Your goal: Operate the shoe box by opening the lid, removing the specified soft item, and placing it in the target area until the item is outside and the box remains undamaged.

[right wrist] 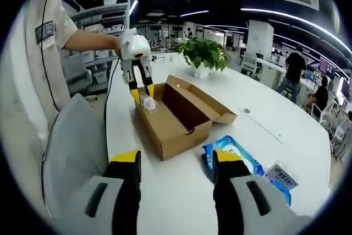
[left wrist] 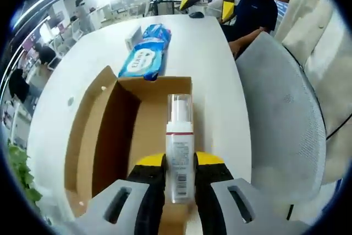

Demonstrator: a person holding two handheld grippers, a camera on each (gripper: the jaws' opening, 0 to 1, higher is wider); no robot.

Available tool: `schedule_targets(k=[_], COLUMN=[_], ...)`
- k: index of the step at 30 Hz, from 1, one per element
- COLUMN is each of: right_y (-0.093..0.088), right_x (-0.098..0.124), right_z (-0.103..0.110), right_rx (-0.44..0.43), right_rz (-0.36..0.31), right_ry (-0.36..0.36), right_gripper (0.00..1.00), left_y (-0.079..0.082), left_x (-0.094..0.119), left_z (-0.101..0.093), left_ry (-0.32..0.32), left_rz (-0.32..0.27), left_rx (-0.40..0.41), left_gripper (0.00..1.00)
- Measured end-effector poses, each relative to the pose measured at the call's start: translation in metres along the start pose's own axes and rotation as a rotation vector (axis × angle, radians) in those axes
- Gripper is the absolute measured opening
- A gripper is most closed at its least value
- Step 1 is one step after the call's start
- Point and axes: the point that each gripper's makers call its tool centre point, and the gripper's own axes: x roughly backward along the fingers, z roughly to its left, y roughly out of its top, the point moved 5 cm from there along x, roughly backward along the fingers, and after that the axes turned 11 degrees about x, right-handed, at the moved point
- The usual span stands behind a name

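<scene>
Step in hand: you are lifting the bottle (left wrist: 179,152) out of the shoe box (left wrist: 118,130), and the lid (right wrist: 201,98) is already lying open.
Left hand-held gripper (left wrist: 180,182): its jaws are clamped on the lower part of the bottle, which is pointing away from the camera.
Right hand-held gripper (right wrist: 176,177): its jaws are standing apart and holding nothing, and it is hovering over the surface (right wrist: 181,202) near the box.
Where the bottle is: it is sitting over the open box, near one short wall.
Doing it well: you are wise to keep the squeeze steady and go straight away from the box floor, so the bottle is not bumping the cardboard wall.
Target area: I cannot tell which spot it is.
Blue pack (left wrist: 144,53): it is lying on the surface just beyond the box.
Left gripper view is giving you: the label on the bottle up close, and a grey chair (left wrist: 278,114) beside the surface.
Right gripper view is giving you: the whole box from the side, the left hand-held gripper reaching down at the box edge, and a green plant (right wrist: 204,53) farther back.
</scene>
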Motion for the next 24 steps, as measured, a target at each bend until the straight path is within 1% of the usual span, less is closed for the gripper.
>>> schedule_targets(k=[13,24], right_y=[0.016,0.026], right_x=[-0.018,-0.030], right_z=[0.021,0.040], right_rx=[0.026,0.043], right_rz=[-0.033,-0.050], right_ry=[0.069,0.126], right_gripper=[0.42,0.39], left_y=[0.017,0.035], left_x=[-0.004,-0.008], left_z=[-0.024,-0.044], left_ry=[-0.045,-0.083], left_rz=[-0.016,-0.052], left_rx=[-0.046,-0.080], left_gripper=[0.17,0.17])
